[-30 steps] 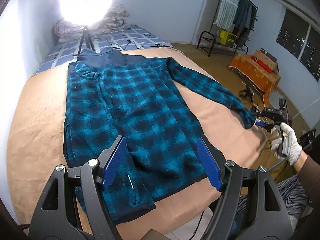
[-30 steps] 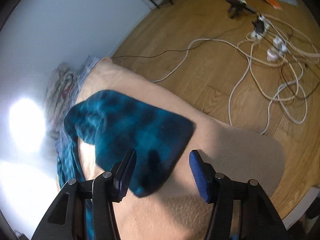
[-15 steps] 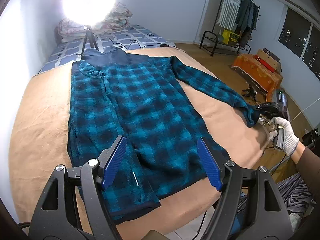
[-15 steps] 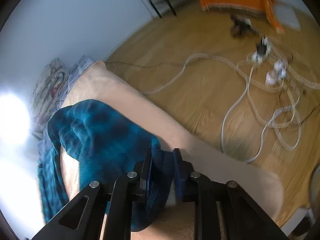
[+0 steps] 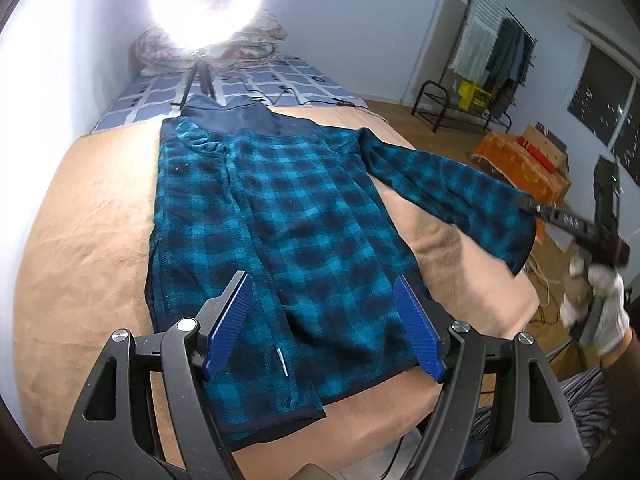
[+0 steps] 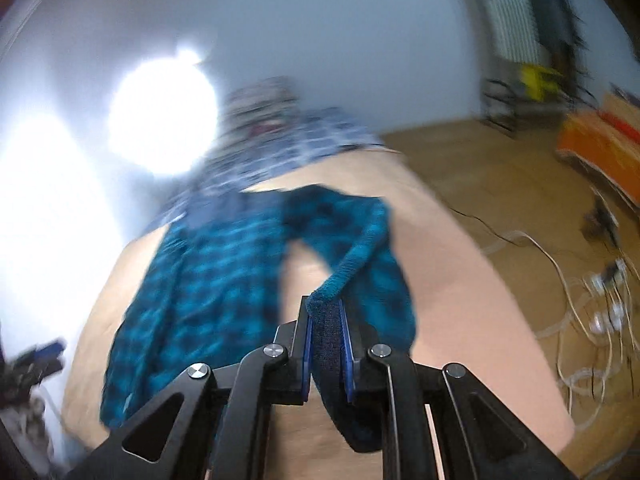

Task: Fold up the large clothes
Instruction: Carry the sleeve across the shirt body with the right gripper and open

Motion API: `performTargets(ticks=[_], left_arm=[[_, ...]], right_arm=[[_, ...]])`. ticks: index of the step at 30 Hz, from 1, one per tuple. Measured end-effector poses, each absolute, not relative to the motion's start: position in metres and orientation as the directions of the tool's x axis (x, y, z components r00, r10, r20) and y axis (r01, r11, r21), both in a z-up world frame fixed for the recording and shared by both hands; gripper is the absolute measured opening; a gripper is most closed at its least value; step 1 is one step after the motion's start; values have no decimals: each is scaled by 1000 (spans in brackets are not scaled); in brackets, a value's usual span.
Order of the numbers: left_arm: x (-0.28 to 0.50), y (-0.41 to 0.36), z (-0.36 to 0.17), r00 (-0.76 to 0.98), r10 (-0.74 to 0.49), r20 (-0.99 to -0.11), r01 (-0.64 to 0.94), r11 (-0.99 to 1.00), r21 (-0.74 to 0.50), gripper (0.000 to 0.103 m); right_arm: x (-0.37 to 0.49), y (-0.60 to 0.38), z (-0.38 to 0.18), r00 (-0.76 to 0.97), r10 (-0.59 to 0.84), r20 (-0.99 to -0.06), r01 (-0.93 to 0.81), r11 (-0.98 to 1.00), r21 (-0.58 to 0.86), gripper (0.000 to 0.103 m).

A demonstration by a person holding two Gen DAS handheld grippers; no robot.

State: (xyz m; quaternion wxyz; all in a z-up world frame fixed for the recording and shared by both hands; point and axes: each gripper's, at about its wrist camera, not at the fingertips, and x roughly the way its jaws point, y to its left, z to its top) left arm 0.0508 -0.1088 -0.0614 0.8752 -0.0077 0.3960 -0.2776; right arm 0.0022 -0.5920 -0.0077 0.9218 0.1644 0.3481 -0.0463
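Observation:
A blue and black plaid fleece shirt (image 5: 288, 224) lies spread flat on the tan bed cover (image 5: 84, 240), collar toward the far end. My left gripper (image 5: 324, 320) is open and empty above the shirt's hem. My right gripper (image 6: 326, 344) is shut on the cuff of the right sleeve (image 6: 352, 264) and holds it lifted off the bed. In the left wrist view the right gripper (image 5: 560, 220) shows at the raised sleeve end (image 5: 496, 224), held by a gloved hand.
A bright lamp on a tripod (image 5: 204, 4) stands at the bed's head by a checked quilt (image 5: 256, 80). To the right are wooden floor with white cables (image 6: 592, 300), a clothes rack (image 5: 488, 56) and an orange box (image 5: 520, 160).
My right gripper closed on the sleeve cuff and lifted it off the bed, swinging toward the shirt. My left gripper stayed open and barely moved.

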Motion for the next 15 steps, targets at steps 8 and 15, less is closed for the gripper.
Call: performTargets(ticks=[8, 15], left_arm=[[73, -82, -76, 505, -507, -698, 377, 858, -350, 60], [80, -75, -104, 433, -537, -724, 314, 843, -437, 52]], right_arm=[[17, -469, -23, 652, 286, -702, -138, 955, 261, 10], [29, -386, -85, 445, 380, -811, -335, 910, 242, 10]])
